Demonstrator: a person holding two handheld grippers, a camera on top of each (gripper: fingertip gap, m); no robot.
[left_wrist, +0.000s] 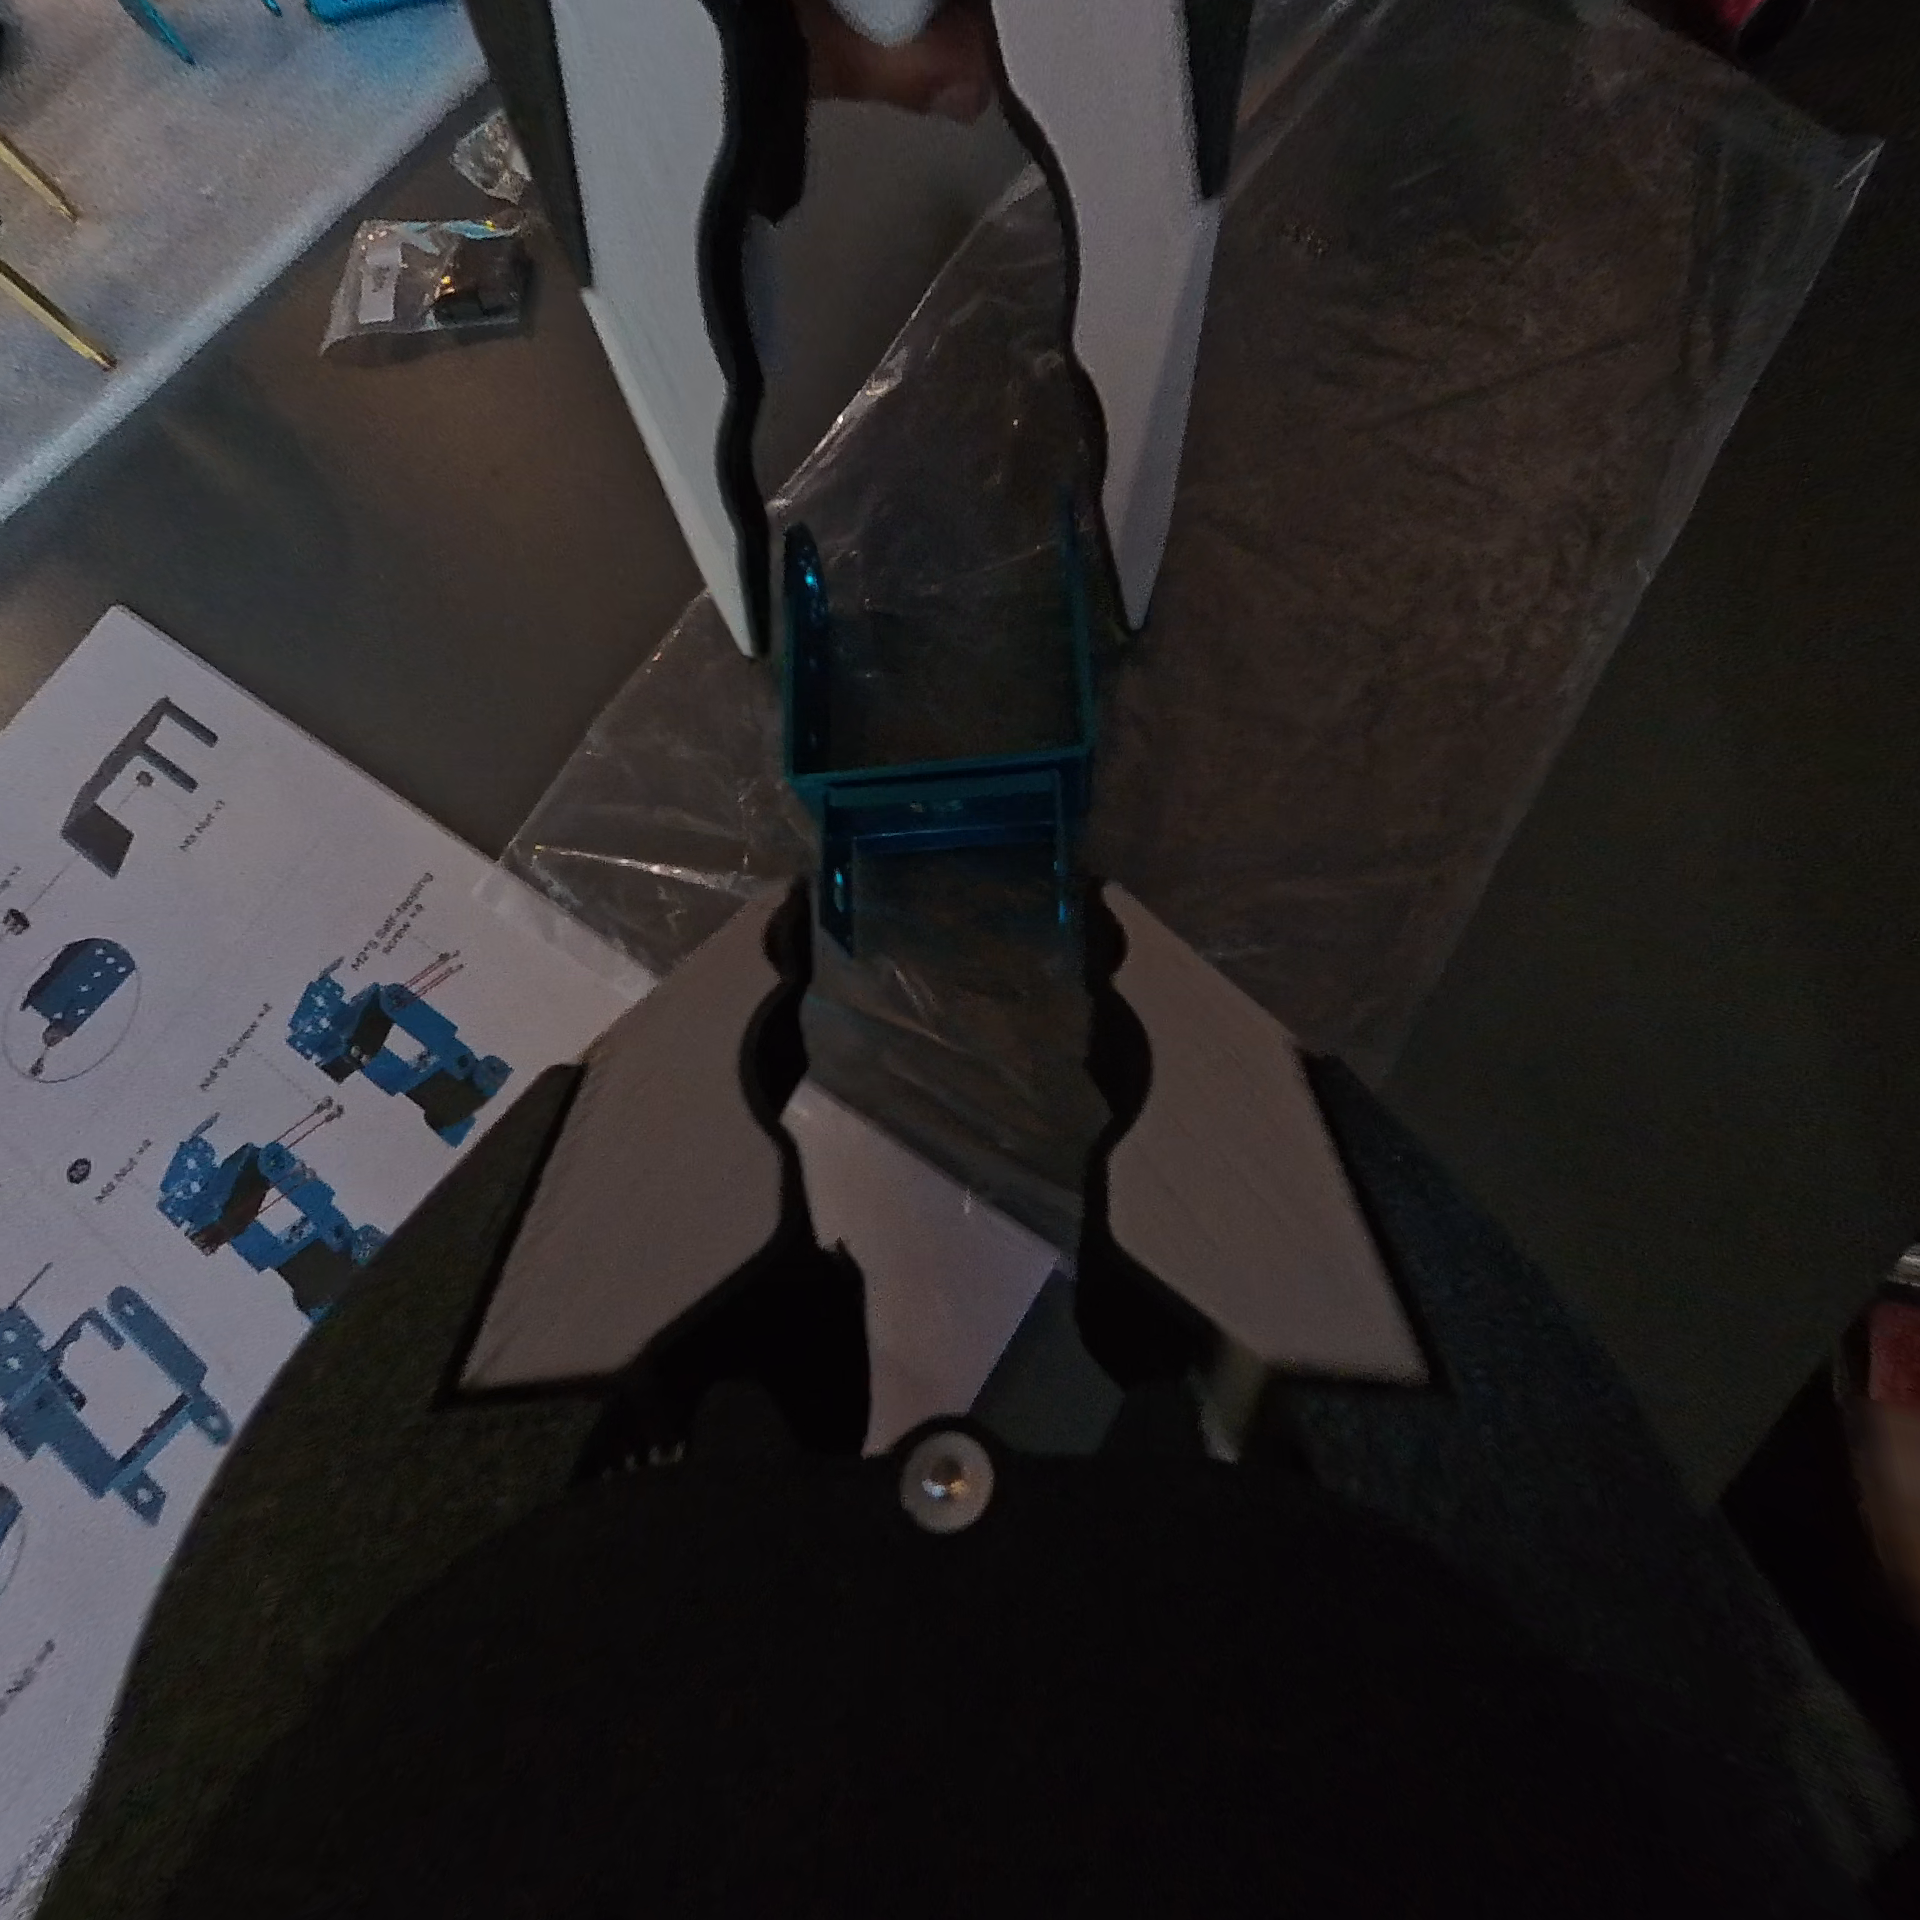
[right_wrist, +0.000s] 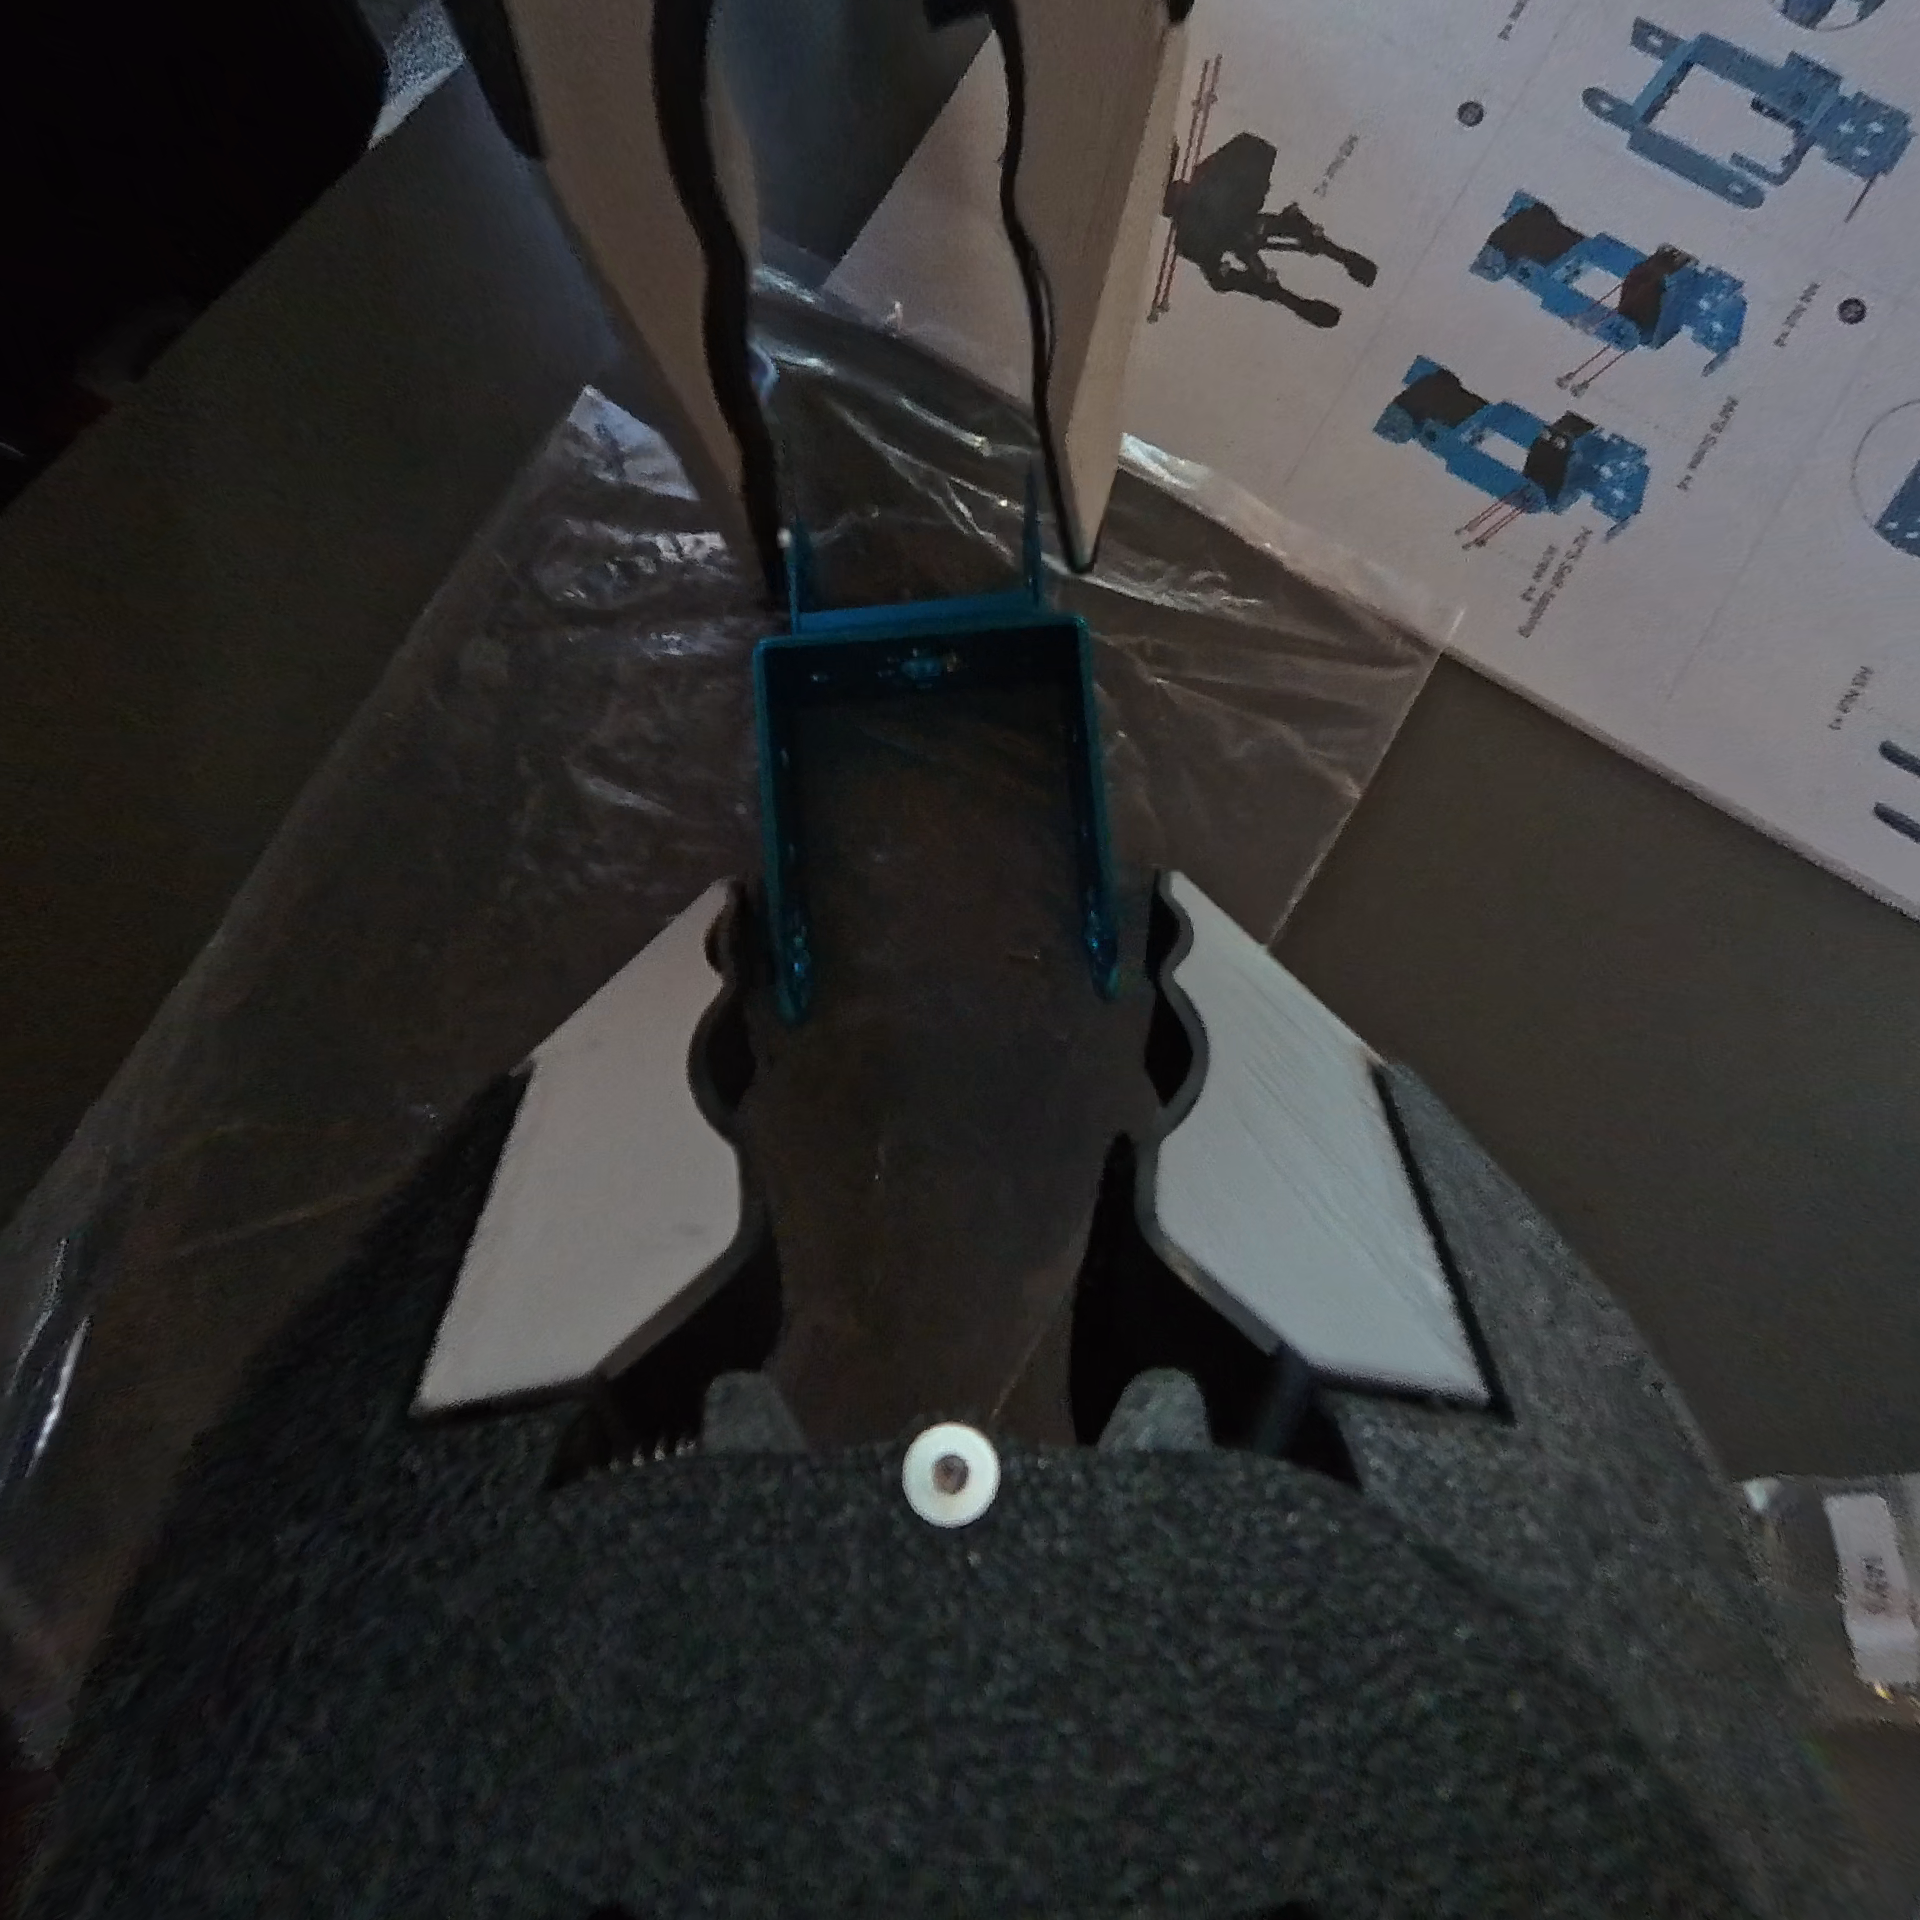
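A dark, dimly lit bench (left_wrist: 395, 540) carries everything, paler at its far left corner in the left wrist view. On it lies a large clear plastic sheet (left_wrist: 1403, 540), crinkled and shiny, spread under both tools. Beside the sheet rests a white instruction sheet (left_wrist: 208, 935) printed with diagrams of blue parts — at the left in the left wrist view, at the upper right in the right wrist view. Farther off on the bench lie two small clear plastic bags (left_wrist: 436, 286) of small parts.

The two tools face each other over the plastic sheet, tip to tip. The left hand-held gripper (left_wrist: 951, 925) clasps the smaller blue U-shaped bracket (left_wrist: 940, 842) between its white fingers. The right hand-held gripper (right_wrist: 951, 935) clasps the larger blue U-shaped bracket (right_wrist: 925, 748) by the ends of its two legs. The brackets meet back to back between the opposing fingertips — their flat bases touching, held above the sheet. Each tool's dark body fills the lower part of its own view.
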